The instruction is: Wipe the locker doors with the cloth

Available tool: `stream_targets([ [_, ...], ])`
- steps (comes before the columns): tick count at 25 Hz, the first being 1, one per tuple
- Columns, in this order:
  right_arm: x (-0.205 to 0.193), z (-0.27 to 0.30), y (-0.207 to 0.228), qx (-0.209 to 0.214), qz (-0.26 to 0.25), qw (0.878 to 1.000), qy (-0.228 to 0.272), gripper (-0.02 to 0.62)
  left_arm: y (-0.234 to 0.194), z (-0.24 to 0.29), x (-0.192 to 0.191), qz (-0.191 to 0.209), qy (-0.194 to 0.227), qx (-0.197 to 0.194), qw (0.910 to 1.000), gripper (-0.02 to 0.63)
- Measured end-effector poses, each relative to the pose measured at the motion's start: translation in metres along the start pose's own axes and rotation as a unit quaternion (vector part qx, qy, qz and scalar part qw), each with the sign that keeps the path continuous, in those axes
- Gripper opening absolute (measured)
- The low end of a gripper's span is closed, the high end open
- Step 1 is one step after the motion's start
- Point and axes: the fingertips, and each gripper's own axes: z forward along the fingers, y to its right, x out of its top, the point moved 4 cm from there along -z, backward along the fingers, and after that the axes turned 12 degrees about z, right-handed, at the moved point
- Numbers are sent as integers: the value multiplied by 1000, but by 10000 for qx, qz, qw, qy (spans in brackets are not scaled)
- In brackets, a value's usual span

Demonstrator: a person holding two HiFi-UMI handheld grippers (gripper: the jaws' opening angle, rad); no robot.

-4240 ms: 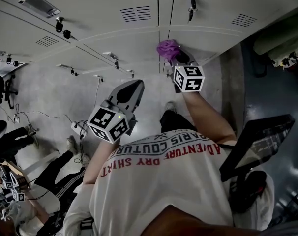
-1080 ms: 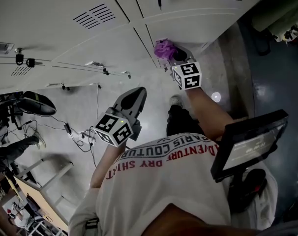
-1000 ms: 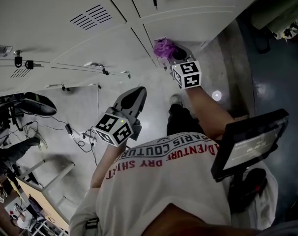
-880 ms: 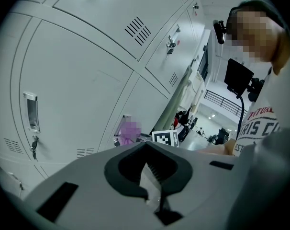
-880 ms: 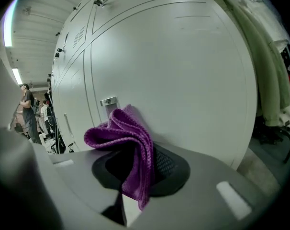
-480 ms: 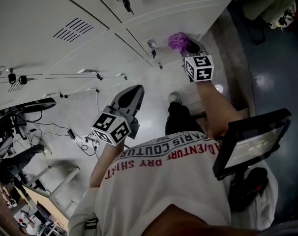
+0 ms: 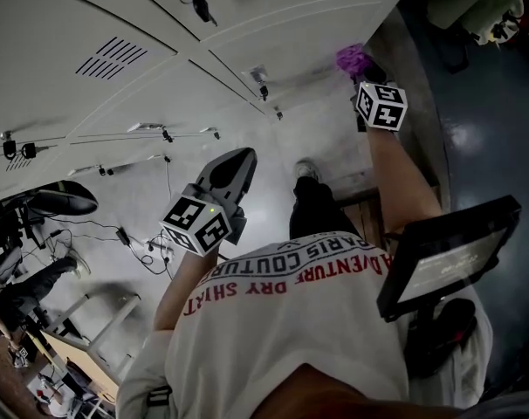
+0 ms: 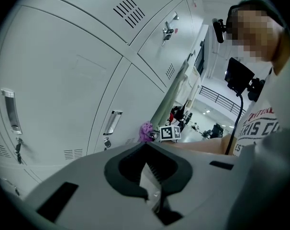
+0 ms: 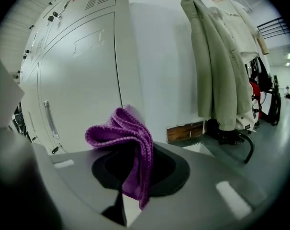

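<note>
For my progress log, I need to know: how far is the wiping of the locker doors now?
Done: cannot be told; the locker doors show no wipe marks. In hand: the right hand-held gripper is shut on the purple cloth, low at the end of the row; contact is unclear. The left hand-held gripper is shut, empty, held back. Left: possibly other doors, but nothing shows which.

Left hand-held gripper (image 8: 146, 150) jaws together, empty; locker doors (image 8: 63, 80) ahead; purple cloth (image 8: 146, 131) low beside them.
</note>
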Motion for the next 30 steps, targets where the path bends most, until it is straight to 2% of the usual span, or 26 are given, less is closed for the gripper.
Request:
stream_targets([
  [5, -1, -5, -2, 9, -18, 10000, -11, 67, 4, 4, 0, -10, -10, -44, 10000, 2],
  [9, -9, -20, -17, 243, 51, 9997, 12, 67, 5, 5, 2, -15, 37, -59, 10000, 2],
  [13, -18, -38, -58, 836, 105, 9964, 19, 67, 4, 1, -2, -61, 92, -20, 9999, 2],
  [17, -37, -51, -123, 1653, 129, 9861, -93, 67, 0, -4, -10, -110, 145, 57, 9998, 2],
  [22, -98, -51, -202, 2335, -48, 9699, -687, 67, -8, -12, -23, -191, 202, 194, 9994, 2],
  [25, -130, -35, -222, 2336, -284, 9680, -867, 67, -10, -15, -28, -197, 275, 217, 9992, 2],
  [30, -157, 11, -221, 2031, -484, 9735, -934, 67, -25, -20, -47, -220, 308, 360, 9986, 2],
])
